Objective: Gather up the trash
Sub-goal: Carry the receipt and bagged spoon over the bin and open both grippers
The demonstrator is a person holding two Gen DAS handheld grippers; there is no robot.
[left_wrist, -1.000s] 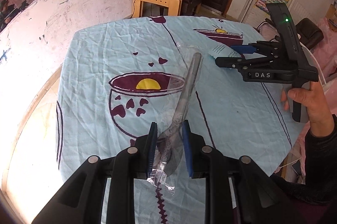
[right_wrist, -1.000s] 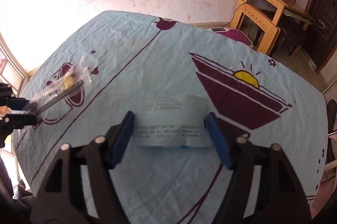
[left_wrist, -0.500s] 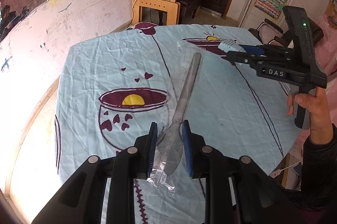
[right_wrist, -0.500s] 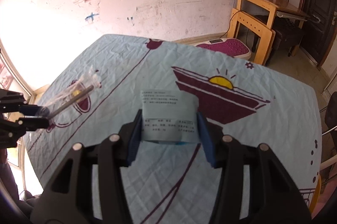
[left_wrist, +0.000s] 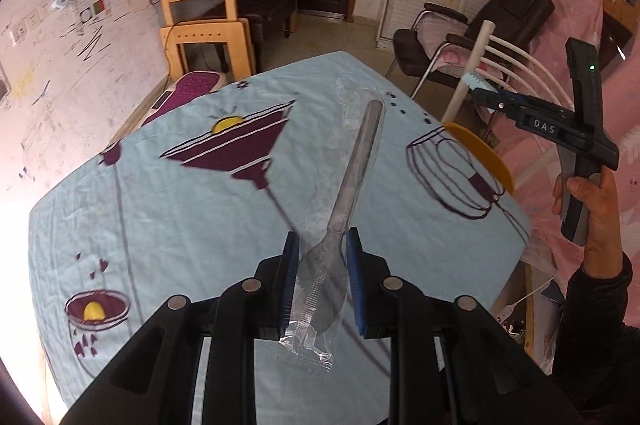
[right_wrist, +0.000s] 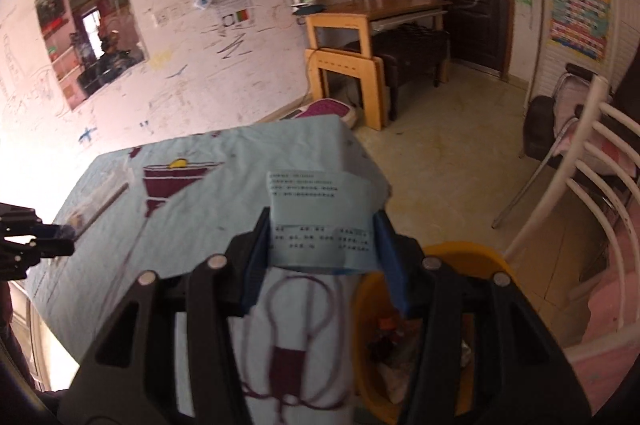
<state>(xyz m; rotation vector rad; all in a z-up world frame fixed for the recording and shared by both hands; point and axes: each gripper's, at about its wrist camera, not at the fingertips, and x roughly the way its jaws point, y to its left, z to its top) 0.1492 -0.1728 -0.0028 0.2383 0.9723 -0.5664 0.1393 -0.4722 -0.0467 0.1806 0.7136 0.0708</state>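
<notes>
My left gripper point(left_wrist: 322, 279) is shut on a clear plastic wrapper holding a grey plastic knife point(left_wrist: 352, 181), lifted above the light blue tablecloth point(left_wrist: 168, 225). My right gripper point(right_wrist: 320, 245) is shut on a pale blue printed paper slip point(right_wrist: 320, 221) and holds it in the air at the table's edge, over a yellow trash bin point(right_wrist: 468, 253) with rubbish inside. The right gripper also shows in the left wrist view point(left_wrist: 486, 99), with the bin's rim point(left_wrist: 480, 153) below it. The left gripper shows at the far left of the right wrist view point(right_wrist: 64, 239).
A white slatted chair point(right_wrist: 580, 185) stands right of the bin. A black armchair point(left_wrist: 472, 37) is behind it. A wooden desk and chair point(right_wrist: 360, 37) stand against the scribbled wall. Tiled floor lies beyond the table edge.
Both grippers have swung right with their loads. The right gripper closed on the paper slip, lifted it off the cloth and carried it to the table's edge over the yellow bin.
</notes>
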